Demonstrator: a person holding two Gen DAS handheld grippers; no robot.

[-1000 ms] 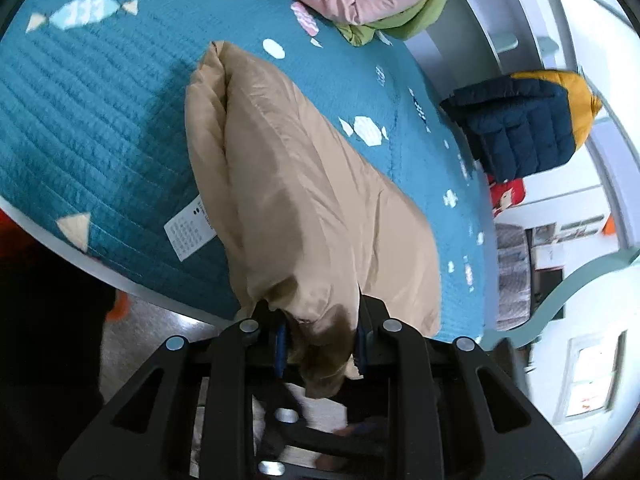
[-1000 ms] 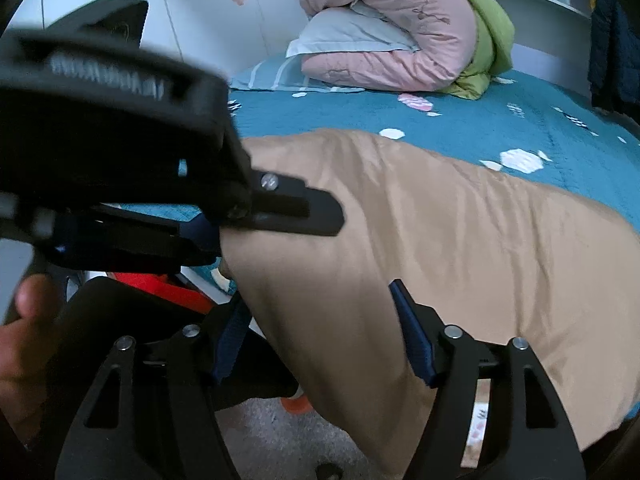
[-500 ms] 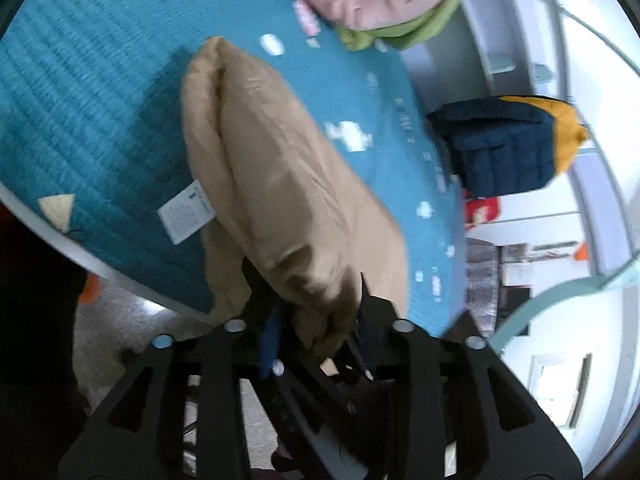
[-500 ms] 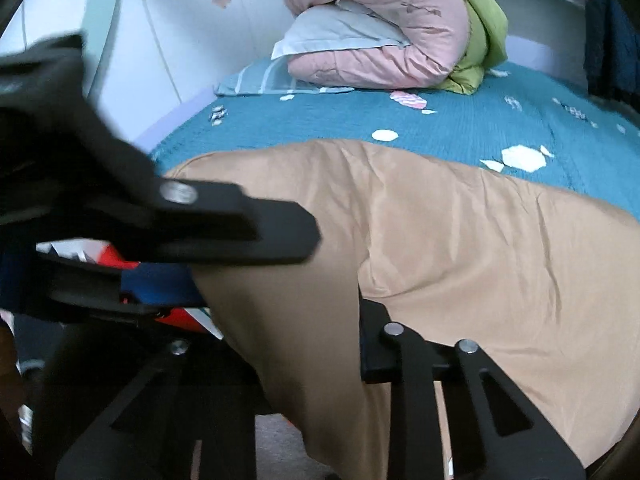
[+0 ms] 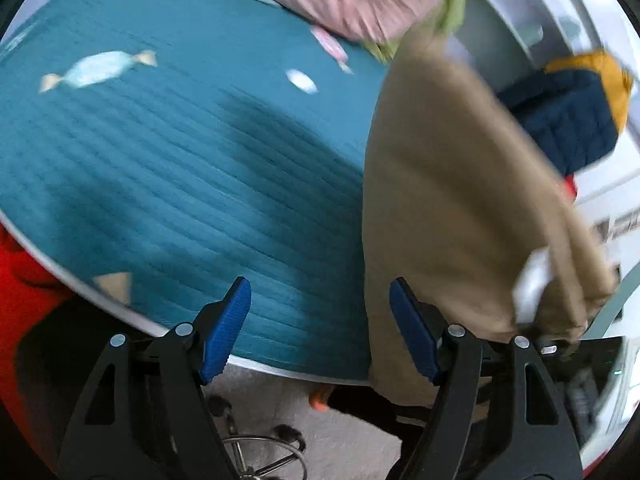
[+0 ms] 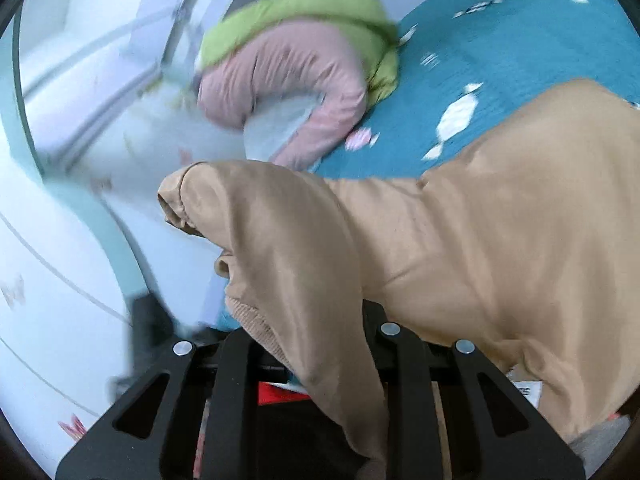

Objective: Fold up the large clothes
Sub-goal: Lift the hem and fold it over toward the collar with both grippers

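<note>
Bedding in teal covers the bed (image 5: 168,168), with a pink and green duvet (image 6: 288,68) bundled at its far end. Across the near edge lies the tan jacket (image 6: 500,232), its long axis running along the bed's edge, one end lifted. That raised end drapes over the right claw (image 6: 320,344), whose jaws look closed on the fabric. The left claw (image 5: 320,332) stands wide and holds nothing; the jacket hangs just to its right, brushing the right finger. The right hand is therefore nearer, and any fold probably swings leftward over the bed.

Teal bed (image 5: 168,152) under tan coat (image 6: 500,232)
</note>
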